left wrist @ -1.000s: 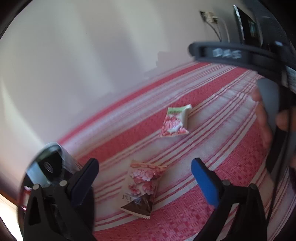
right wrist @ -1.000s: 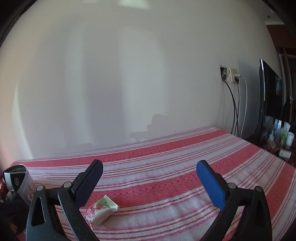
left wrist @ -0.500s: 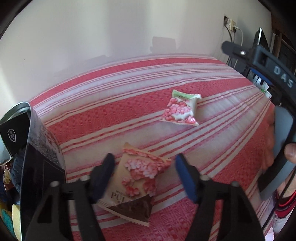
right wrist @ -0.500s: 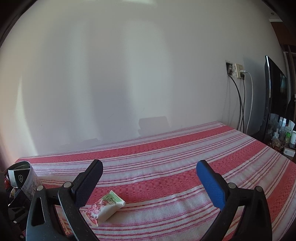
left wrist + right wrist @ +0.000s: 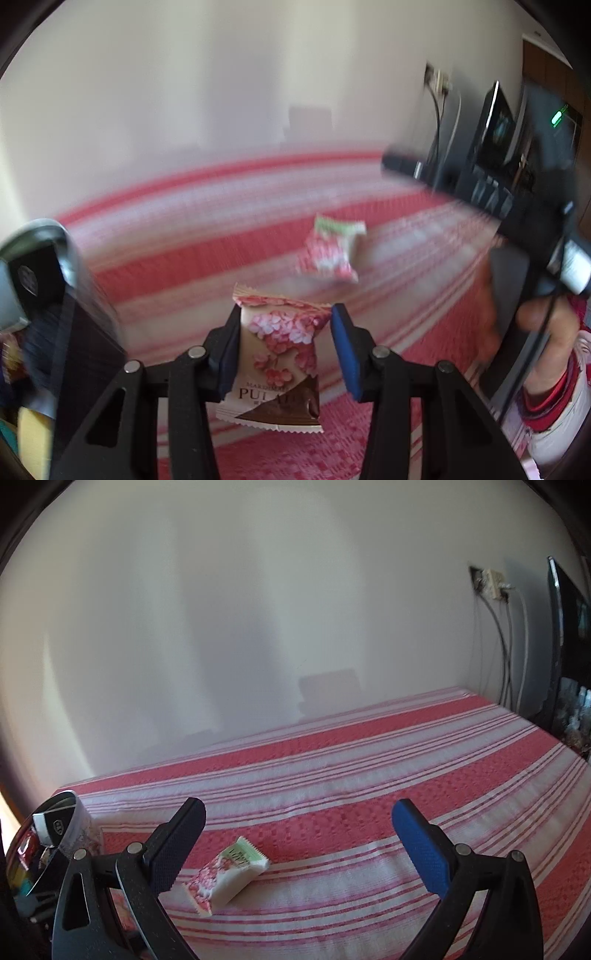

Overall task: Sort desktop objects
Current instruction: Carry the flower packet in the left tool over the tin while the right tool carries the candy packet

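- My left gripper [image 5: 282, 347] has just been closing around the brown flower-print packet [image 5: 279, 354] on the near striped cloth [image 5: 177, 266].
- Left pad touches; right barely.
- I should squeeze centrally before lifting.
- My right gripper [image 5: 295, 845] stands wide, empty, the green-topped packet [image 5: 225, 875] lying nearby.

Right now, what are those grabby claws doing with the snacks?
A person is sorting snacks on a striped cloth with a gripper in each hand. The left gripper has just been closing around a brown-and-pink packet; one pad touches it, the other looks just short, so the grip isn't sure yet. The right gripper is open and empty, above a small green-topped packet lying on the cloth. A dark container stands at the left.
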Available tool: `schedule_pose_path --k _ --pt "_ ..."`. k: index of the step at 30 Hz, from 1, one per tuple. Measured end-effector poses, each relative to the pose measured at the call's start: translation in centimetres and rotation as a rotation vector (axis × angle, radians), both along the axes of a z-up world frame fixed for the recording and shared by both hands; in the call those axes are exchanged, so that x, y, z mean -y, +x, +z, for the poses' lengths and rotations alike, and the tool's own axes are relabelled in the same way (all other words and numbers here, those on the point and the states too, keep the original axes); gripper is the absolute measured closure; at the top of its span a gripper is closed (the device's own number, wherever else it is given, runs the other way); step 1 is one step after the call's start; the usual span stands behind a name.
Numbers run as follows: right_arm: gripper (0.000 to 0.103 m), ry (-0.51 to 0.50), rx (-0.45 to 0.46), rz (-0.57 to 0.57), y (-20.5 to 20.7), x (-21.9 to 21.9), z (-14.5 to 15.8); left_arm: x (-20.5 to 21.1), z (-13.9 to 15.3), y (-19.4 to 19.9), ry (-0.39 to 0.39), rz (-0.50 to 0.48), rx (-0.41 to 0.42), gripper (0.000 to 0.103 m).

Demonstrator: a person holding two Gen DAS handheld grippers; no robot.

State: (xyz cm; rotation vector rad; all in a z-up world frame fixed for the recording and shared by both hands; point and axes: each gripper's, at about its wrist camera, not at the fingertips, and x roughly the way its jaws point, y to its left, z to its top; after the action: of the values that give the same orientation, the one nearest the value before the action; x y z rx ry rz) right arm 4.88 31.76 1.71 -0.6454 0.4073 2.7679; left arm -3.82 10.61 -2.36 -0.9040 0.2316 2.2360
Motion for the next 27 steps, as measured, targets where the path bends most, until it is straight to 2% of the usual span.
schedule_pose_path --k 3,5,8,13,15,18,22,27 --pt "0.001 -0.091 0.051 0.042 -0.9 -0.3 -0.9 1.8 1.9 0.1 0.083 0.052 -0.072 0.058" --pt "0.006 -0.210 0.119 0.097 -2.1 -0.3 -2.0 2.8 2.7 0.0 0.121 0.078 -0.087 0.058" --pt "0.014 -0.295 0.201 0.136 -3.8 0.8 -3.2 3.8 3.6 0.0 0.142 0.107 -0.123 0.058" --pt "0.020 -0.160 0.325 0.083 -7.1 3.7 -3.7 4.8 3.9 -0.4 0.146 0.132 -0.127 0.058" --pt "0.028 -0.094 0.364 0.061 -8.1 4.6 -3.8 5.2 3.9 -0.6 0.138 0.156 -0.132 0.058" --pt "0.048 0.061 0.433 0.031 -9.1 6.5 -3.9 5.9 4.0 -0.8 0.134 0.192 -0.133 0.058" --pt "0.053 0.025 0.406 0.071 -8.3 6.1 -3.7 6.6 3.9 -1.5 0.155 0.213 -0.109 0.058" --pt "0.057 -0.090 0.295 0.118 -5.6 4.6 -2.8 6.7 3.9 -1.2 0.159 0.224 -0.134 0.058"
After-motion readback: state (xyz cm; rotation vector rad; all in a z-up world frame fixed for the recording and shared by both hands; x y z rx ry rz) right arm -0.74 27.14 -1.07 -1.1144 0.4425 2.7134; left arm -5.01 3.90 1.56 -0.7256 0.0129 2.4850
